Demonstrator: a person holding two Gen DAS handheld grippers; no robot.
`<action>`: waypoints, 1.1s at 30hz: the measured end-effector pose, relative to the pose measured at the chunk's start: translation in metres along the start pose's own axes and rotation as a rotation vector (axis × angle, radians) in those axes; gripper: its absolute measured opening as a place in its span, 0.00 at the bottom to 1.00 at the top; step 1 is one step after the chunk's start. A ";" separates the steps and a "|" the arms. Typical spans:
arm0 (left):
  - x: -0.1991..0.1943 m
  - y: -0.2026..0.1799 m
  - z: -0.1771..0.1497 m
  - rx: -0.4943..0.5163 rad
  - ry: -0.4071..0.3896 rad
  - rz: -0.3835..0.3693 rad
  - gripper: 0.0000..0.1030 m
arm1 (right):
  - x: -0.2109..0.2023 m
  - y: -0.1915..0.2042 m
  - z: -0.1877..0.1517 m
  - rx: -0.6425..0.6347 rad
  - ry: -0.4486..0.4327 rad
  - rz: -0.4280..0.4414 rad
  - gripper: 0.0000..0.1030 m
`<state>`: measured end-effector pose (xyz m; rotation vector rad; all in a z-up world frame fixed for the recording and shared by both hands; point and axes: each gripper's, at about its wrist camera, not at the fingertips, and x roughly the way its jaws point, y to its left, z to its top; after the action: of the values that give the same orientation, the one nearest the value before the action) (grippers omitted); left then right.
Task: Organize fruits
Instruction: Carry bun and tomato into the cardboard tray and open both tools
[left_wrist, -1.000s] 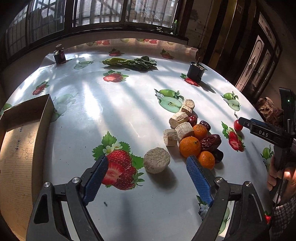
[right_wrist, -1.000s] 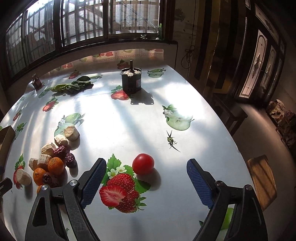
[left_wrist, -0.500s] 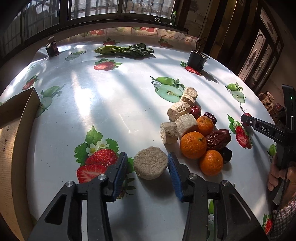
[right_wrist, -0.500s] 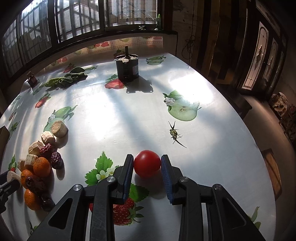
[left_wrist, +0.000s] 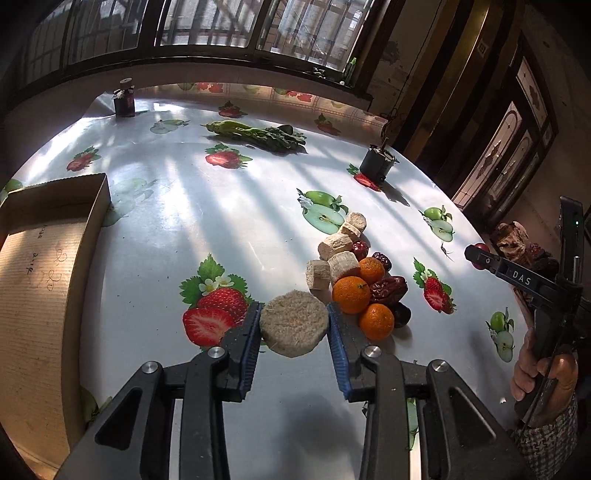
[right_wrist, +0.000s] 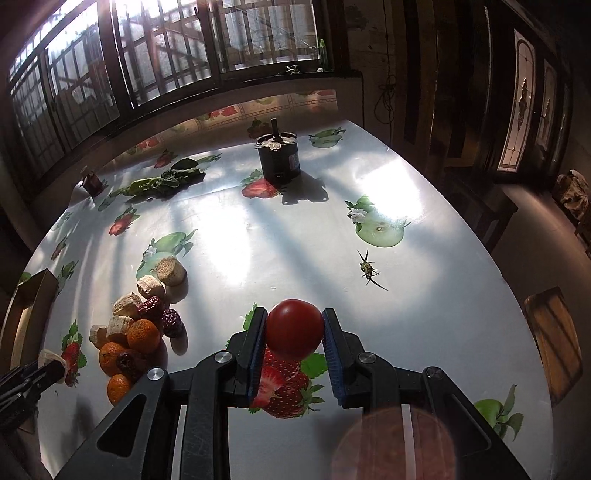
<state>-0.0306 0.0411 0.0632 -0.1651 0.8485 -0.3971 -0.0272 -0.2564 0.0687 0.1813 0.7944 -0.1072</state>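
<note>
1. Cardboard box (left_wrist: 48, 280) sits at the far left of the table (left_wrist: 192, 206), well apart from the fruit; I judge it the likely drop-off.
2. My left gripper (left_wrist: 293, 325) is closing the last bit on the pale fibrous disc (left_wrist: 293, 323); both blue pads press its rim, and it looks lifted clear of the cloth.
3. Risk: the disc looks crumbly and is held only by its edge. Too hard a squeeze may crush it; a tilt could let it pivot out.
4. The pile of oranges (left_wrist: 351, 294), dates and pale chunks lies just right of that jaw; a sideways swing could scatter it.
5. My right gripper (right_wrist: 294, 330) is clamped on the red tomato (right_wrist: 294, 328), held above the table.
6. Risk: smooth round skin, pinched near the fingertips; it may squirt forward and roll off the near table edge.
</note>
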 end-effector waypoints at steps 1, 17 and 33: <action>-0.014 0.001 0.000 -0.005 -0.021 -0.011 0.33 | -0.012 0.008 0.002 -0.013 -0.016 0.014 0.30; -0.247 0.102 0.075 -0.020 -0.276 0.155 0.33 | -0.198 0.205 0.068 -0.236 -0.222 0.461 0.31; -0.069 0.292 0.095 -0.329 0.023 0.275 0.33 | 0.016 0.405 0.056 -0.367 0.159 0.545 0.31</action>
<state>0.0809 0.3342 0.0867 -0.3441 0.9418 0.0009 0.0893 0.1288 0.1446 0.0528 0.8831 0.5704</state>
